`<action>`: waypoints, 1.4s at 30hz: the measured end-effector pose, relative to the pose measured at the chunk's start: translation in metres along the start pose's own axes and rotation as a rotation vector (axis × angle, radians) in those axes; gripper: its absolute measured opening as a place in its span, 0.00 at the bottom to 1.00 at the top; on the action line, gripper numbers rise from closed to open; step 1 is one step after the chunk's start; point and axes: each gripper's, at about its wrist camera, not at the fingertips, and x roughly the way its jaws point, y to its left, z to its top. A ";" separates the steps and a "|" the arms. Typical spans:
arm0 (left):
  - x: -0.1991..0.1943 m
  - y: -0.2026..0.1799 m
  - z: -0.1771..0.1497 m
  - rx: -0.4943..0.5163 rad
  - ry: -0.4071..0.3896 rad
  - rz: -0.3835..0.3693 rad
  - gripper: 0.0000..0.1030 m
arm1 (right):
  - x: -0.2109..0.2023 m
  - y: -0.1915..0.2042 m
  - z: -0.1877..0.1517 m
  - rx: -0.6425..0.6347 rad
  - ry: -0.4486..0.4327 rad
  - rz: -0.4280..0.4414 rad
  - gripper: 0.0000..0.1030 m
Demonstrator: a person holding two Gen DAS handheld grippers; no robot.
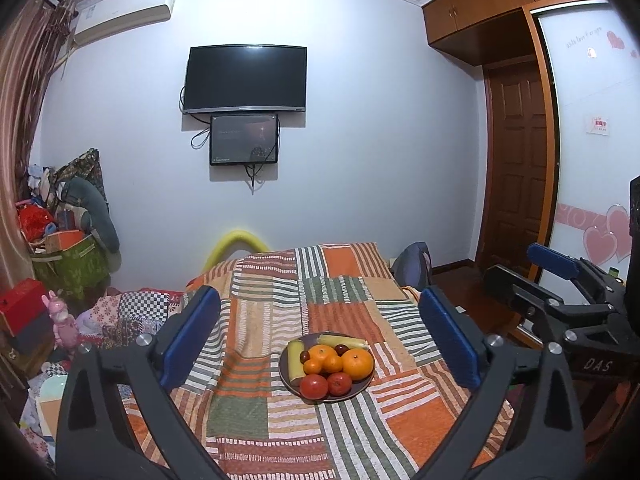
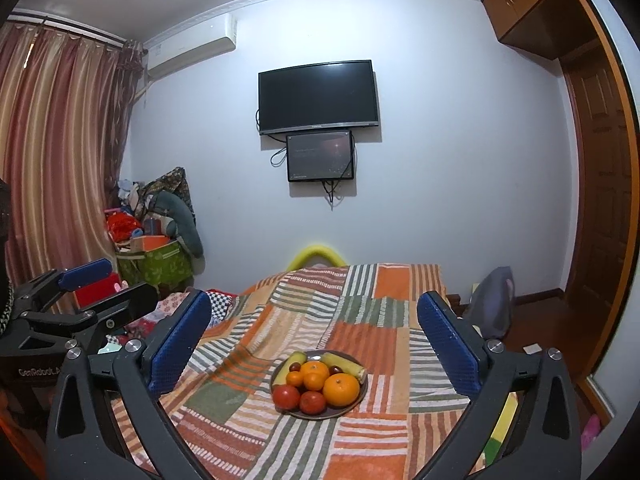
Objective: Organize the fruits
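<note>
**Hovering over the fruit plate, both tongs spread wide**

Hanging above a bed covered in a striped patchwork blanket (image 1: 280, 320), the left gripper (image 1: 320, 336) has its blue-padded fingers (image 1: 188, 336) released and far apart, nothing between them. Ahead of it and framed between those two fingers sits a dark round plate (image 1: 326, 398) resting on the blanket. The right gripper (image 2: 316, 344) hangs alongside, likewise released, its own blue pads (image 2: 178, 344) splayed to either side of the same plate (image 2: 320, 414), well short of touching it.

On the plate, nearest the tongs, lie two red tomatoes (image 1: 314, 386) side by side. Just beyond them, toward the right gripper's side, is a large orange (image 1: 357, 363); further in are several smaller oranges (image 1: 323, 354) bunched together at the middle, touching one another. Two small dark fruits (image 1: 341, 349) are tucked among them. Along the left gripper's side of the plate lies a pale yellow-green cylinder piece (image 1: 295, 362), and across the far rim lies another pale yellowish stick (image 1: 344, 340); what these are exactly I cannot tell.

Seen from each camera, the other tong shows at the edge of view: the right one off to the left gripper's right, the left one (image 2: 86, 280) off to the right gripper's left. On the far wall beyond the bed hangs a dark television (image 1: 245, 79) with a smaller screen (image 1: 244, 140) below it.
</note>
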 end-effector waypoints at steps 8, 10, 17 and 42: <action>0.002 0.002 -0.001 -0.009 0.007 0.001 0.98 | -0.002 0.000 -0.002 0.003 0.002 0.003 1.00; 0.003 0.002 -0.002 -0.010 0.008 0.004 0.98 | -0.001 0.001 -0.002 0.002 0.002 0.003 1.00; 0.003 0.002 -0.002 -0.010 0.008 0.004 0.98 | -0.004 0.003 -0.002 0.000 0.004 0.000 1.00; 0.004 -0.001 -0.006 -0.005 0.001 0.006 0.99 | -0.006 0.002 -0.002 0.002 0.015 -0.008 1.00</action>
